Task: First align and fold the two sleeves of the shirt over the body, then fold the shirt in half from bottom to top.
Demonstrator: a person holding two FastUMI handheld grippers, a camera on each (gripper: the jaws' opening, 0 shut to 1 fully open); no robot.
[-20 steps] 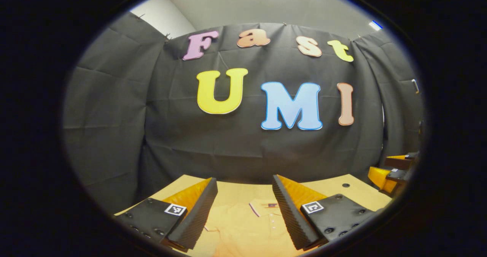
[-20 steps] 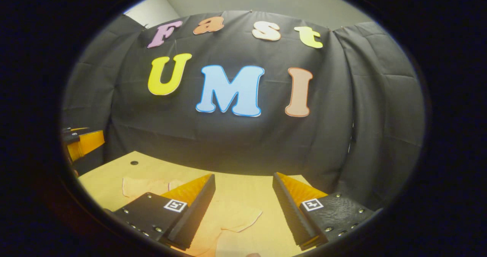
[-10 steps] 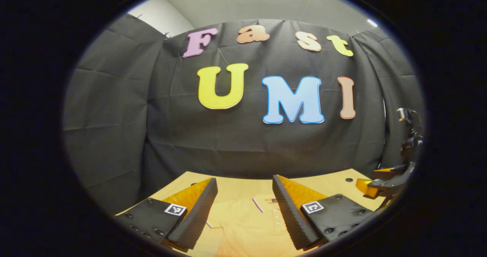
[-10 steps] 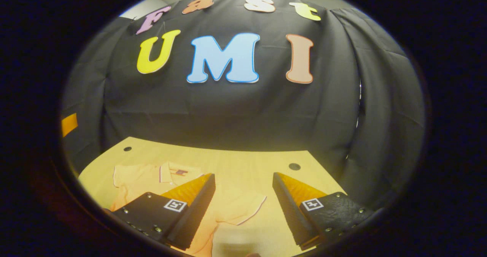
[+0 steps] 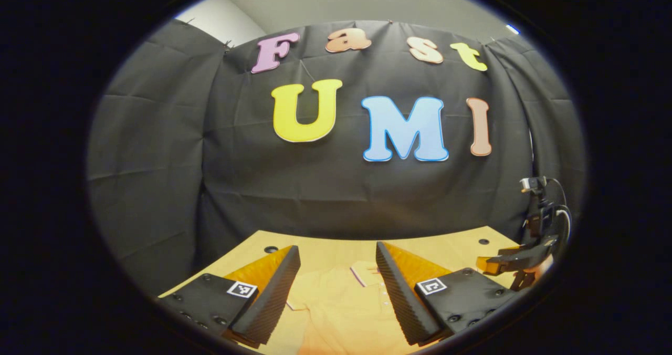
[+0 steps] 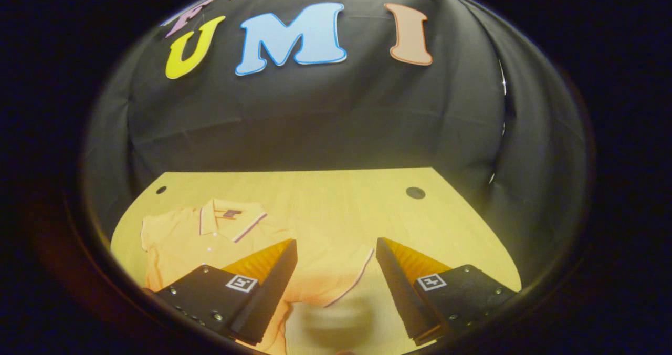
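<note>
Since half a second ago the right gripper view has tipped downward: more of the pale wooden counter (image 6: 336, 202) shows, and the short-sleeved orange polo shirt with a striped collar (image 6: 210, 239) has come fuller into sight. In the left gripper view the right tool (image 5: 506, 264) sits lower against the counter's right edge than before.

The shirt lies flat, front up, on the counter. Its long axis runs from the collar (image 6: 226, 221), at the end toward the black cloth booth wall (image 6: 315, 113), back toward the near edge. One sleeve (image 6: 336, 279) spreads out sideways from the body, its trimmed hem between the right tool's (image 6: 336, 271) fingers as seen from that camera.

Right tool: fingers spread wide, holding nothing, above the sleeve; contact with the cloth cannot be told.

Left tool (image 5: 336, 273): also spread wide and empty, over the shirt's chest just below the collar.
</note>
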